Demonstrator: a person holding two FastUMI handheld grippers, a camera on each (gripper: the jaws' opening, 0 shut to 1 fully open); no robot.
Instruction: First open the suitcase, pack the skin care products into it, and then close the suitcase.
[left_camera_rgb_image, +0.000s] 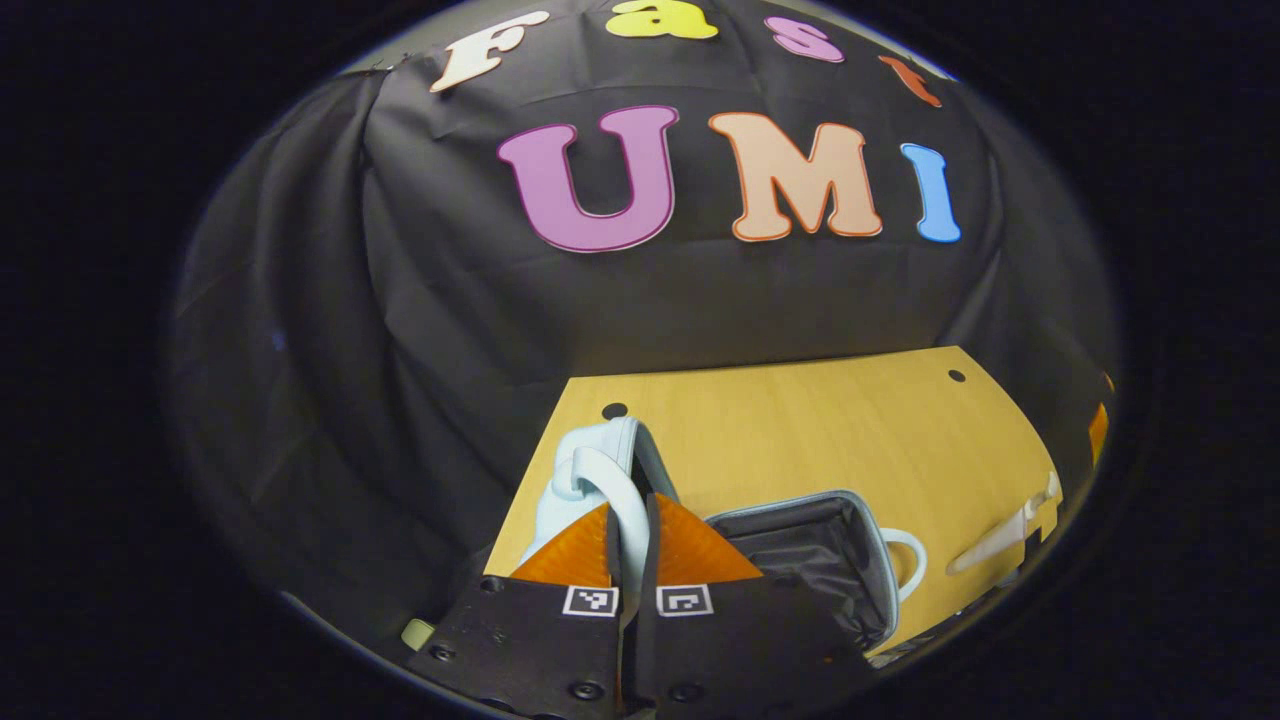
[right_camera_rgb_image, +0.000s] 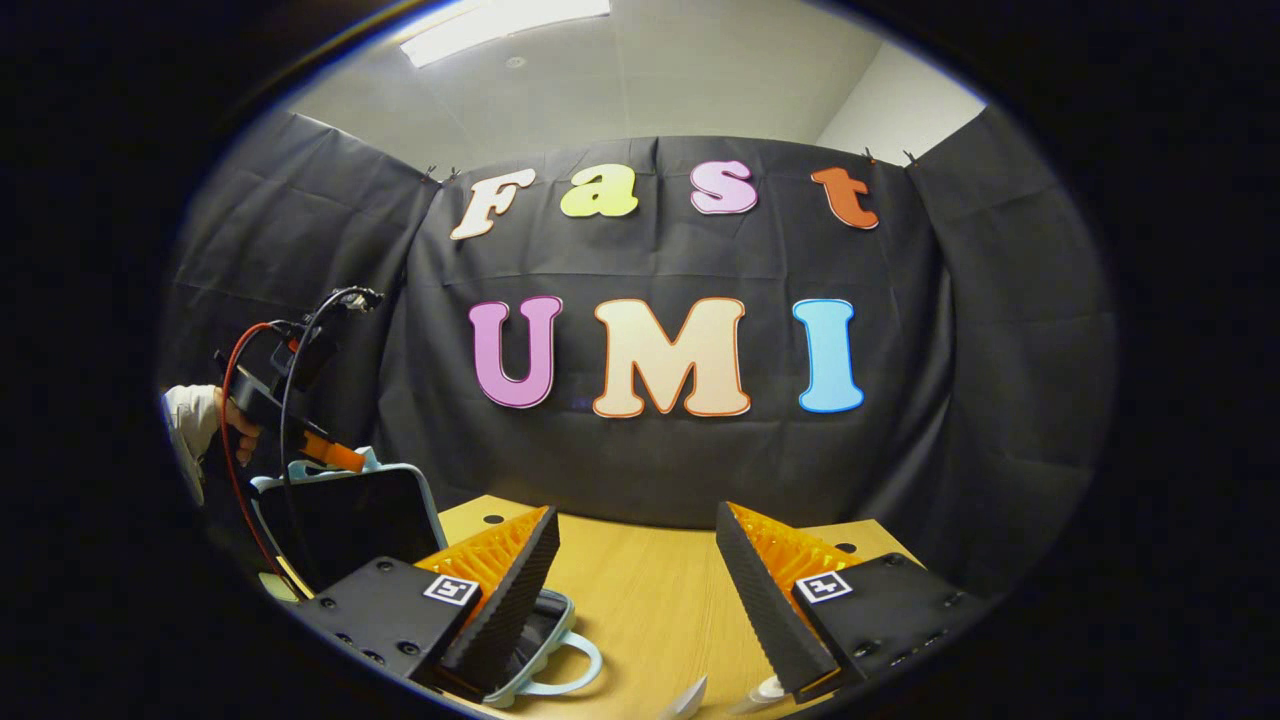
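Holding suitcase lid (left_camera_rgb_image: 590, 470) upright was left gripper (left_camera_rgb_image: 630, 540), fingers nearly closed, apparently pinched on lid's handle, though contact was hard to see. Lid stood at table's left edge so open suitcase (left_camera_rgb_image: 810, 560) lay clear for packing. Right gripper (right_camera_rgb_image: 635, 580) hovered wide apart, holding nothing, above skin care tubes (right_camera_rgb_image: 690, 700) near table's front edge. Wooden table (left_camera_rgb_image: 820, 430) had holes along far edge; black cloth wall behind.

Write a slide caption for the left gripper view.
Left tool shut on the raised lid of the open suitcase on the table.
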